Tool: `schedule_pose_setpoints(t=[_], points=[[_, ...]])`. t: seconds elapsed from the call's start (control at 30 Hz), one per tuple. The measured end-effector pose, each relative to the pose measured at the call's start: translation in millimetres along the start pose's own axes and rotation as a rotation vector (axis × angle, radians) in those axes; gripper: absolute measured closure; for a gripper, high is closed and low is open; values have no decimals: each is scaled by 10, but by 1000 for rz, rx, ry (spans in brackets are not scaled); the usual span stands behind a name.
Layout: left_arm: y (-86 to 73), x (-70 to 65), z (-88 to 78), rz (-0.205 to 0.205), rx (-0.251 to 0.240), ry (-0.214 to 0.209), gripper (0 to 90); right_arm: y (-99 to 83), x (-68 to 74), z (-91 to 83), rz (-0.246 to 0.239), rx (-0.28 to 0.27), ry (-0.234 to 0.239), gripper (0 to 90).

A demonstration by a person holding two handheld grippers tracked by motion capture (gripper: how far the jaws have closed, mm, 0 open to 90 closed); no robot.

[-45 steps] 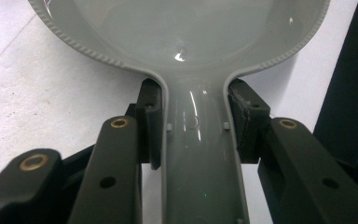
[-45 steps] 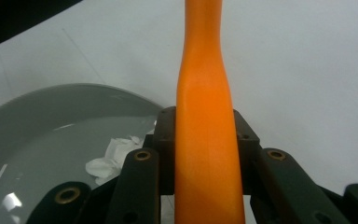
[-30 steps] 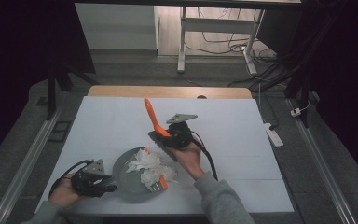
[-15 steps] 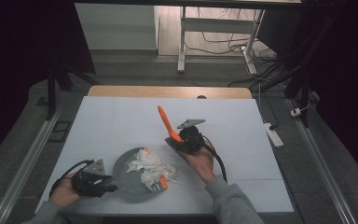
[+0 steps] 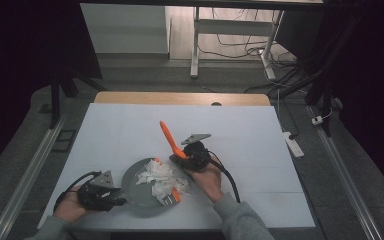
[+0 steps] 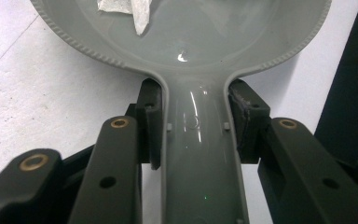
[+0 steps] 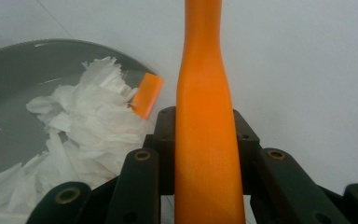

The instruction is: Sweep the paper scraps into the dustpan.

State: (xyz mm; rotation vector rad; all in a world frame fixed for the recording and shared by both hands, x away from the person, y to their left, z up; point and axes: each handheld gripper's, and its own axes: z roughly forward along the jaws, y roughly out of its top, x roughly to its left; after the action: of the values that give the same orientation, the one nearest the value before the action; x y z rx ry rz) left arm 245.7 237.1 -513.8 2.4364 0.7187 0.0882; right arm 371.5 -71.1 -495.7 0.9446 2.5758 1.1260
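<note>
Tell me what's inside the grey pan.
Torn white paper lies piled in the grey pan, with orange pieces at the pile's edges. Whatever sits beneath the paper is covered.

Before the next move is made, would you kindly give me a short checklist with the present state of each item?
1. Left gripper shut on the grey pan handle: ok, jaws press both sides.
2. Right gripper shut on the orange tool: ok, handle sits between the jaws.
3. White paper scraps inside the pan: ok, piled on it.
4. Pan resting on the white table: ok, well inside the edge.
5. Tool's working end: cannot tell, hidden under the hand.
</note>
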Motion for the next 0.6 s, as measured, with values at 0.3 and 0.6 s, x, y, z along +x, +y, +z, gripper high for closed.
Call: schedule_pose_setpoints(t=[0.3,0.6], points=[[12,-9,12,-6,-4,1,618,46,131,100,4,-7,42,705],[11,-5,15,-8,-3,0,618,144,394,231,11,-36,137,705]])
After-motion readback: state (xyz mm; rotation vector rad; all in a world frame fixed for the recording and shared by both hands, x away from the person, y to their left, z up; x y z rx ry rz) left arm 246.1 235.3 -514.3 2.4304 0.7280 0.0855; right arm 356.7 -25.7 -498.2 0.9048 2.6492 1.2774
